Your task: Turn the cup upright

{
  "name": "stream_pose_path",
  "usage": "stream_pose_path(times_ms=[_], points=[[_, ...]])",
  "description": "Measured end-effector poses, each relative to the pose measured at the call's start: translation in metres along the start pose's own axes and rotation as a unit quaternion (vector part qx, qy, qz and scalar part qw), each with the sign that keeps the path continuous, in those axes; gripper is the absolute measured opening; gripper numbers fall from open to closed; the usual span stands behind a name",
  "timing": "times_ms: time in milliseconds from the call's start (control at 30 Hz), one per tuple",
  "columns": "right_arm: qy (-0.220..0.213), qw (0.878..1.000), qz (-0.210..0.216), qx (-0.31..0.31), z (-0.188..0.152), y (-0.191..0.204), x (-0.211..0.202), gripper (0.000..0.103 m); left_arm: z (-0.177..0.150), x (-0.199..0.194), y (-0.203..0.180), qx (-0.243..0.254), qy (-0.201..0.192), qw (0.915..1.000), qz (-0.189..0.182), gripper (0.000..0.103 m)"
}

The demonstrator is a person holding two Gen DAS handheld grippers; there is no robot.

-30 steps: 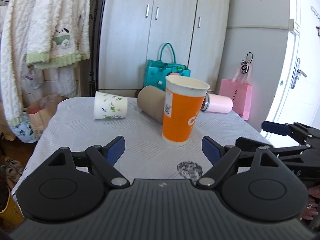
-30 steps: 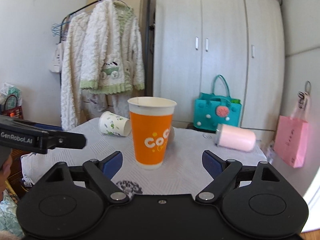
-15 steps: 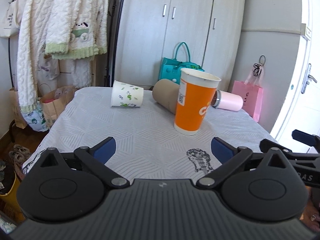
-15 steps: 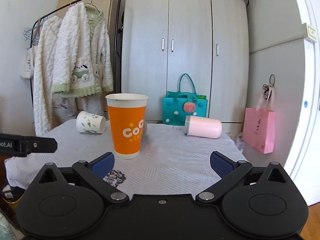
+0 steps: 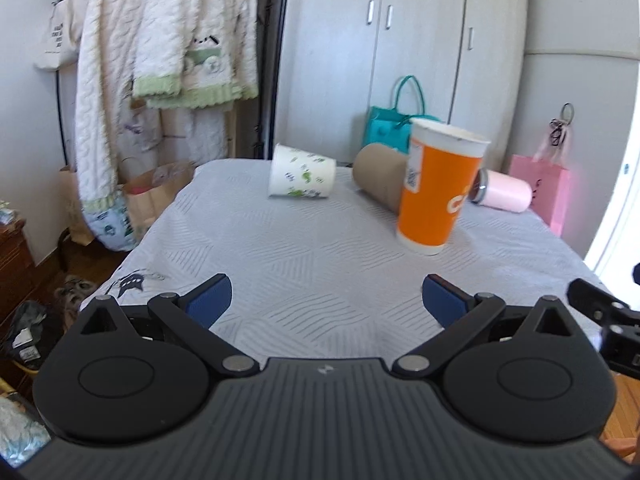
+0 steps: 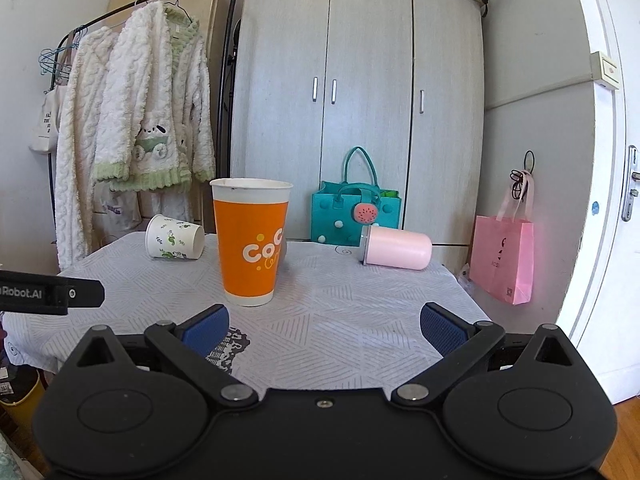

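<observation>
An orange paper cup point(image 5: 436, 188) stands upright on the table; it also shows in the right wrist view point(image 6: 250, 240). A white cup with green print point(image 5: 302, 177) point(image 6: 174, 237) lies on its side at the back left. A brown cup point(image 5: 380, 178) lies on its side behind the orange one. A pink cup point(image 5: 505, 191) point(image 6: 396, 247) lies on its side at the back right. My left gripper point(image 5: 326, 300) is open and empty, near the table's front edge. My right gripper point(image 6: 322, 326) is open and empty, short of the orange cup.
The table point(image 5: 320, 248) has a white patterned cloth. A rack with white robes point(image 6: 136, 132) stands to the left. A teal bag point(image 6: 354, 216) and a wardrobe point(image 6: 360, 100) are behind. A pink bag point(image 6: 503, 256) hangs at the right by a door.
Both grippers have pulled back from the orange cup, which stays upright. The left view has swung left and the jaws have opened wider.
</observation>
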State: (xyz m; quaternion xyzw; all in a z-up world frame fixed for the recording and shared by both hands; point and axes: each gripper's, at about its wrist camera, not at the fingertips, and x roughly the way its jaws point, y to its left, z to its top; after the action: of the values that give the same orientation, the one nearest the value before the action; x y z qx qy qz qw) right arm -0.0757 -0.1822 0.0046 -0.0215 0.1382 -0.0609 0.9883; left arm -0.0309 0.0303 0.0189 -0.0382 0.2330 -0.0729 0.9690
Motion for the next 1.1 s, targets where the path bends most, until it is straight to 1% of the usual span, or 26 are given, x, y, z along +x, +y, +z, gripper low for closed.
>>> stream_pose_path(times_ms=[100, 133, 200, 267, 500, 600, 767, 933, 1033, 1100], points=[[-0.003, 1.000, -0.009, 0.001, -0.001, 0.001, -0.001, 0.103, -0.002, 0.002, 0.000, 0.004, 0.001, 0.9999, 0.012, 0.103], [-0.004, 1.000, -0.011, 0.000, -0.002, 0.002, -0.001, 0.103, -0.003, 0.002, 0.000, 0.011, 0.002, 0.9999, 0.009, 0.103], [-0.004, 1.000, -0.014, -0.001, -0.002, 0.003, 0.000, 0.103, -0.004, 0.001, -0.002, 0.025, -0.002, 0.9996, -0.009, 0.103], [-0.004, 1.000, -0.013, 0.005, -0.002, 0.002, 0.001, 0.103, -0.007, -0.001, -0.003, 0.027, -0.009, 0.9994, -0.018, 0.103], [-0.002, 1.000, -0.015, 0.016, -0.005, 0.002, 0.005, 0.103, -0.012, -0.004, -0.015, 0.043, -0.038, 0.9982, -0.019, 0.103], [-0.006, 1.000, -0.004, 0.023, -0.006, 0.000, 0.004, 0.103, -0.015, -0.003, -0.018, 0.040, -0.042, 0.9978, -0.032, 0.103], [-0.006, 1.000, -0.009, 0.028, -0.007, -0.001, 0.005, 0.103, -0.017, -0.001, -0.021, 0.055, -0.046, 0.9973, -0.017, 0.103], [-0.007, 0.999, -0.020, 0.031, -0.008, -0.004, 0.005, 0.103, -0.017, 0.000, -0.015, 0.041, -0.042, 0.9981, -0.019, 0.103], [-0.008, 0.999, -0.030, 0.031, -0.009, -0.005, 0.006, 0.103, -0.016, -0.002, -0.012, 0.040, -0.046, 0.9981, -0.012, 0.103], [-0.006, 0.999, -0.032, 0.032, -0.009, -0.006, 0.006, 0.103, -0.015, -0.002, -0.009, 0.036, -0.038, 0.9984, -0.020, 0.103]])
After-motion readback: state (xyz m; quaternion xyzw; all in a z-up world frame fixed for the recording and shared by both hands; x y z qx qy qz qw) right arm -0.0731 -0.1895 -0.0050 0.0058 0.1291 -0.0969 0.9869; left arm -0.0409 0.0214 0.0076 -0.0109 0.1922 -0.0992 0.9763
